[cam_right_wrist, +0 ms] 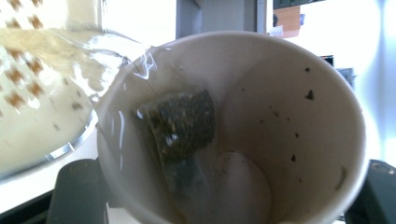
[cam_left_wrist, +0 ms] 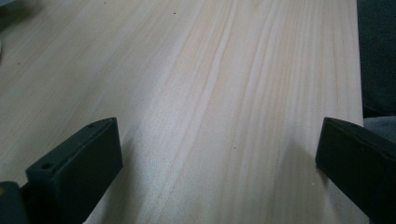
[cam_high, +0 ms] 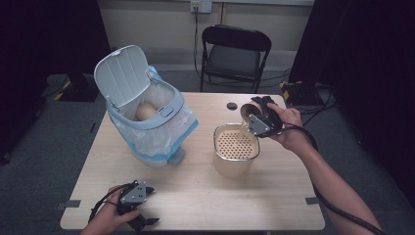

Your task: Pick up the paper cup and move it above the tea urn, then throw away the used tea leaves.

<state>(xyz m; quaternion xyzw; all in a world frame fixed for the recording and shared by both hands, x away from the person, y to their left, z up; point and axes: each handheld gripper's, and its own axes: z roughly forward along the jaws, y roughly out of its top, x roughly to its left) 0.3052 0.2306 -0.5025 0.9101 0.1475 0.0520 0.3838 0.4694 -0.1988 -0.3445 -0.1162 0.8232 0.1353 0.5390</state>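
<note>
Table [cam_high: 195,196] of pale wood carries everything here, its front half bare between the two hands, its near edge cut off at the bottom of the high view. One folding chair [cam_high: 235,56] stands behind it, partly hidden by the far edge. One lidded bin [cam_high: 147,110] sits on the left half, lid tipped up, a plastic liner spilling over its side; a rounded tan thing inside is too hidden to name. One cream tub [cam_high: 236,149] with a holed strainer insert stands right of centre, well apart from the bin and close to the right edge.

One paper cup [cam_high: 249,111] is held tilted over the tub's far rim by the right gripper [cam_high: 262,120], jaws clamped on its sides. In the right gripper view the cup [cam_right_wrist: 280,116] pours liquid leftward, and one teabag [cam_right_wrist: 184,123] clings to its inner wall among loose specks.

Left gripper [cam_high: 137,208] sits low at the front left edge, jaws wide apart over bare wood [cam_left_wrist: 210,93], holding nothing.
</note>
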